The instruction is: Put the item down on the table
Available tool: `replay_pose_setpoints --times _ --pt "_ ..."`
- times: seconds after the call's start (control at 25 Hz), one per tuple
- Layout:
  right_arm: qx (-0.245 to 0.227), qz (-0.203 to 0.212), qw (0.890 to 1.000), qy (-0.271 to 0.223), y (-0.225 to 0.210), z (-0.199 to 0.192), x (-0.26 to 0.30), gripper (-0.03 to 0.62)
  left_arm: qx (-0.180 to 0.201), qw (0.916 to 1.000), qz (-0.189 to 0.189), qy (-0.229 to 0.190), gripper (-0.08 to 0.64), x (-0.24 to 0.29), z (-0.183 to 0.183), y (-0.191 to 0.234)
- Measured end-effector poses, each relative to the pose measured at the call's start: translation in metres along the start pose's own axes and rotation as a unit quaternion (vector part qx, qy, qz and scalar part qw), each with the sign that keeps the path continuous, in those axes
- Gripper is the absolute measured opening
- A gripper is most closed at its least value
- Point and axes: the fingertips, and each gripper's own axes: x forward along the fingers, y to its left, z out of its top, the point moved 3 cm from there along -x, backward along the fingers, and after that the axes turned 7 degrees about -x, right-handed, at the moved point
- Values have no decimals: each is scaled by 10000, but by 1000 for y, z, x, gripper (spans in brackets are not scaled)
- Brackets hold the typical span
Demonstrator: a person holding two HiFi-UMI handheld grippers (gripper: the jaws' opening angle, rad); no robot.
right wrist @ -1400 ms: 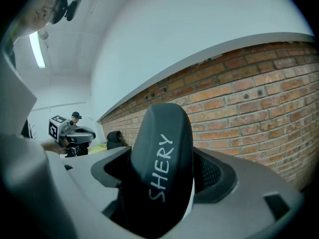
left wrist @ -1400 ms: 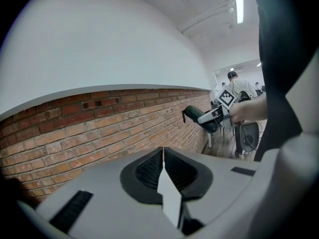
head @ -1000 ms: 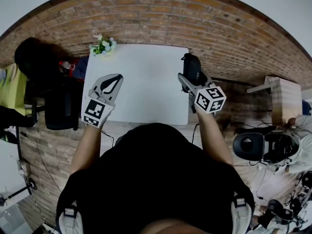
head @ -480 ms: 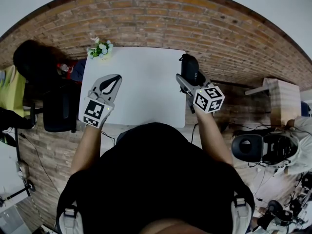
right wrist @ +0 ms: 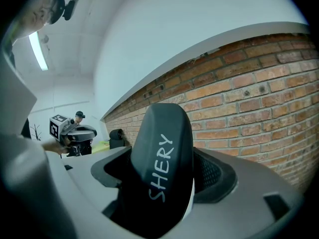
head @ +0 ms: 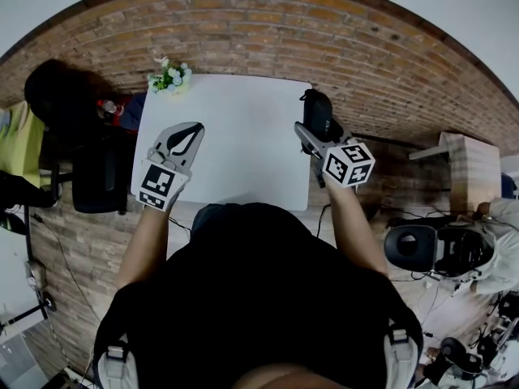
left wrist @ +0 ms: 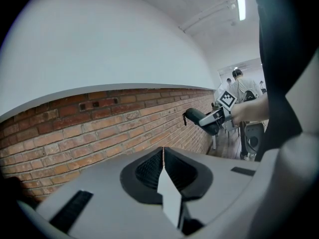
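Note:
A black oblong case (right wrist: 162, 168) with "SHERY" written on it in white stands upright between the jaws of my right gripper (right wrist: 164, 183), which is shut on it. In the head view the case (head: 318, 110) hangs at the right edge of the white table (head: 235, 136), held by the right gripper (head: 312, 130). My left gripper (head: 195, 130) hovers over the table's left side, its jaws shut with nothing between them (left wrist: 163, 151). The left gripper view shows the case (left wrist: 199, 118) across the way.
A small pot of flowers (head: 170, 75) stands at the table's far left corner. A black chair (head: 97, 177) is left of the table. Right of it are a wooden stand (head: 466, 164) and another black chair (head: 422, 245). The floor is brick.

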Motion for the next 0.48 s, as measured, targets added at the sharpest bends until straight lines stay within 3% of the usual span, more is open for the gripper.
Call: replay_pose_setpoints --times 0.48 --pt "56 -43 10000 32 -1 -3 3 379 22 10000 12 12 17 0 0 8"
